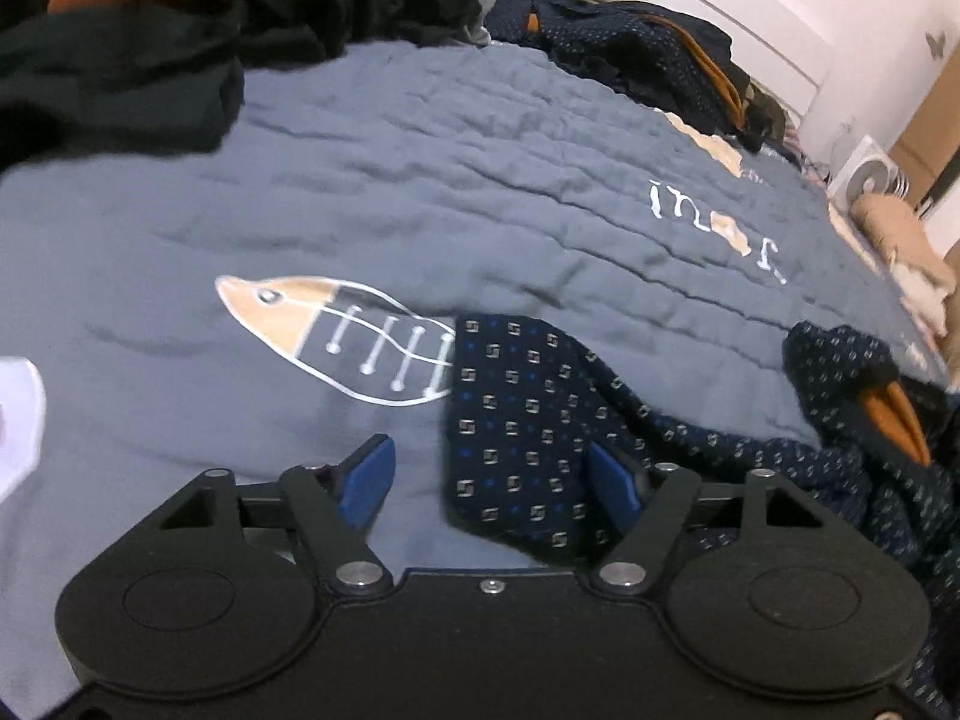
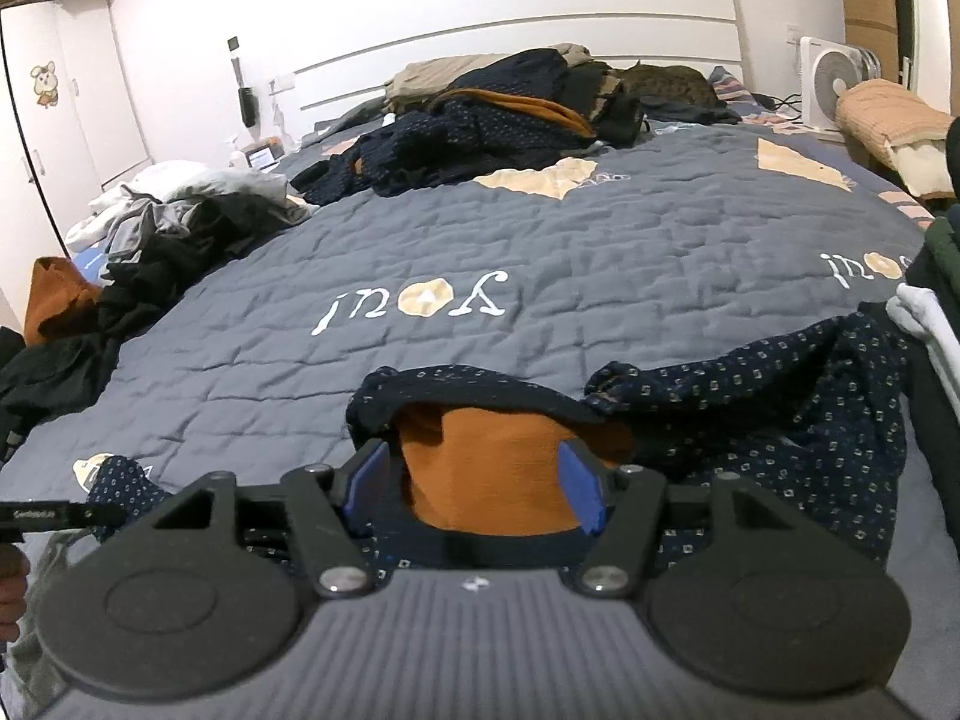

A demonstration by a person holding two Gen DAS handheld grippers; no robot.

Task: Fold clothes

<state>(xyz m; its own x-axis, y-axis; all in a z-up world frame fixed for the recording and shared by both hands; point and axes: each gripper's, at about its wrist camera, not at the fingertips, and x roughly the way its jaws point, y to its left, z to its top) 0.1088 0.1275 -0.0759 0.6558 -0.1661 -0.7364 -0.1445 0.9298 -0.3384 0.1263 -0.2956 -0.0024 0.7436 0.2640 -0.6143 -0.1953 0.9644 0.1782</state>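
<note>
Two words of stitched white lettering, reading "youi" upside down, mark the grey-blue quilt (image 2: 540,228) at the centre and right edge of the right wrist view; a fish outline (image 1: 336,339) in tan and white sits left of centre in the left wrist view. A small label on the black bar at lower left of the right view is too blurred to read.

The navy patterned garment (image 2: 780,408), dotted with small pale squares and lined in orange, lies crumpled across the lower part of both frames on the near side of the quilt. Its orange lining (image 2: 510,462) shows through an opening at lower centre of the right view.

The right gripper (image 2: 474,489) has its blue pads on either side of that orange fabric; whether they press on it cannot be told. The left gripper (image 1: 492,483) stands released, one pad (image 1: 369,474) over bare quilt, the other at the edge of a flat navy flap (image 1: 516,420).

Heaps of dark clothes (image 2: 516,114) crowd the upper centre by the white headboard (image 2: 540,30), more (image 2: 162,240) at the left edge. A white fan (image 2: 834,81) stands at upper right.
</note>
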